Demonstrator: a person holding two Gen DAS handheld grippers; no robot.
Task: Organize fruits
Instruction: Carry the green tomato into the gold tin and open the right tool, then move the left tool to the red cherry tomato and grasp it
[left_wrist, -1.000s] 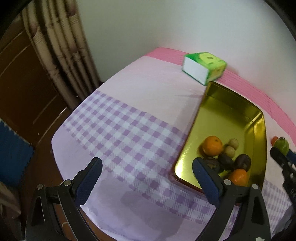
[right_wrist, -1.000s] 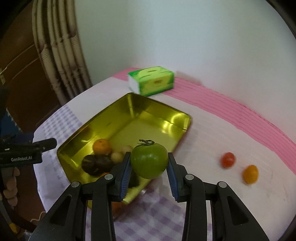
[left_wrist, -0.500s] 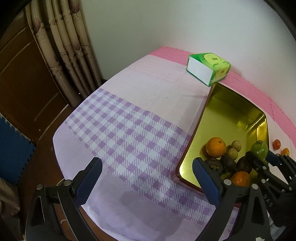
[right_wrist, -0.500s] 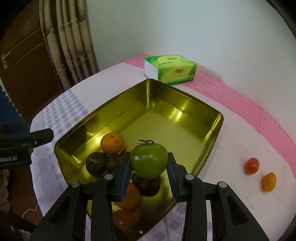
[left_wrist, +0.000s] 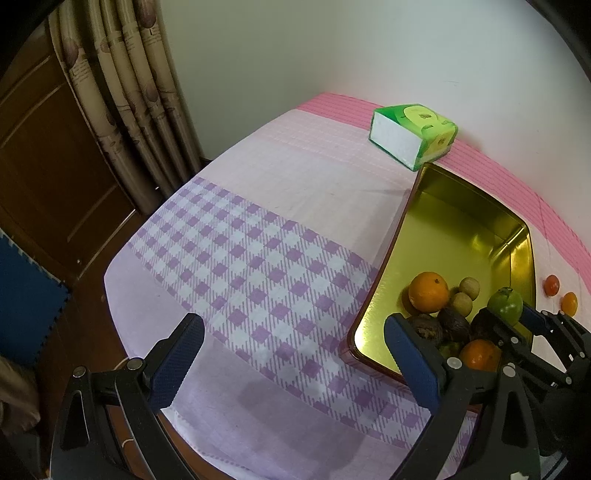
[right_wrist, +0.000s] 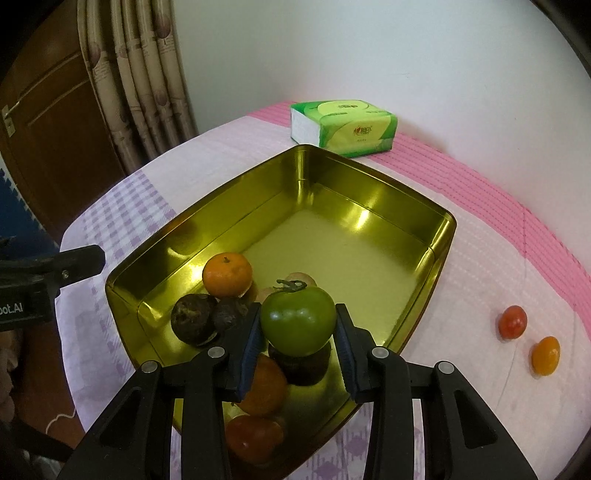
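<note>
My right gripper (right_wrist: 297, 332) is shut on a green tomato (right_wrist: 295, 319) and holds it just above the fruit heaped in the near end of a gold tin tray (right_wrist: 369, 184). Under it lie a mandarin (right_wrist: 227, 275), dark wrinkled fruits (right_wrist: 194, 319) and more orange fruit (right_wrist: 264, 386). A red cherry tomato (right_wrist: 512, 321) and an orange one (right_wrist: 545, 355) lie on the cloth right of the tray. My left gripper (left_wrist: 295, 354) hangs open over the checked cloth, left of the tray (left_wrist: 388, 251). The green tomato (left_wrist: 505, 305) shows at the right of the left wrist view.
A green tissue pack (right_wrist: 343, 127) lies behind the tray near the wall. Curtains (left_wrist: 140, 110) and a wooden door stand past the table's left edge. The far half of the tray's floor is bare.
The right gripper carried the green tomato forward and down, from the tray's near rim to just over the fruit inside. The left gripper kept its place.
</note>
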